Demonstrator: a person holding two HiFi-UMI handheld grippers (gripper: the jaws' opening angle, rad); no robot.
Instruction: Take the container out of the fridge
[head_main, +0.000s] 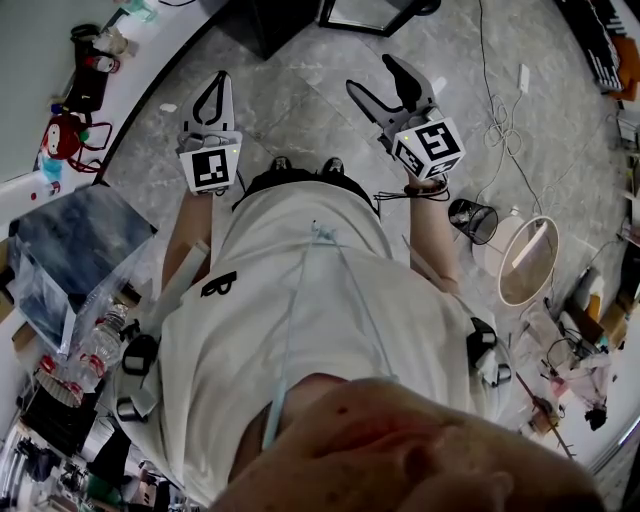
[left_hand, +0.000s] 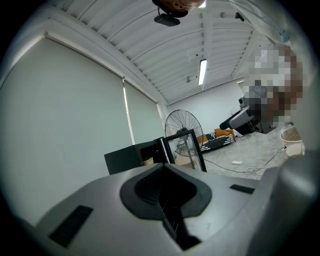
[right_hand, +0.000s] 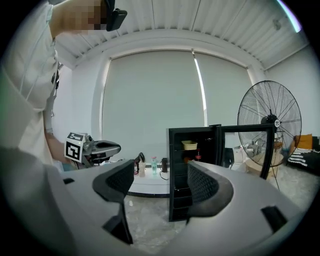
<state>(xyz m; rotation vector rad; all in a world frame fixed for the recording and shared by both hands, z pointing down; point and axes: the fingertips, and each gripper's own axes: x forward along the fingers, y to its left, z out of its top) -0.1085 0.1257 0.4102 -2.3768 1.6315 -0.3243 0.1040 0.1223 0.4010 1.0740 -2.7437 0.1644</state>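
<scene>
The black fridge (right_hand: 192, 172) stands open across the floor, its glass door (right_hand: 247, 150) swung to the right. A yellowish container (right_hand: 189, 145) sits on its top shelf, with a small red thing beside it. My right gripper (right_hand: 160, 182) points at the fridge from a distance, open with nothing between its pads. My left gripper (left_hand: 164, 186) is shut and empty, also well short of the fridge (left_hand: 135, 159). In the head view both grippers, left (head_main: 217, 82) and right (head_main: 386, 80), are held out in front of the person's body over the grey floor.
A large standing fan (right_hand: 270, 120) is right of the fridge. A low white table (right_hand: 147, 182) with bottles stands behind and left of it. Cables (head_main: 500, 110) trail over the floor at right, near a black bin (head_main: 472, 220). A box (head_main: 75, 250) and clutter lie at left.
</scene>
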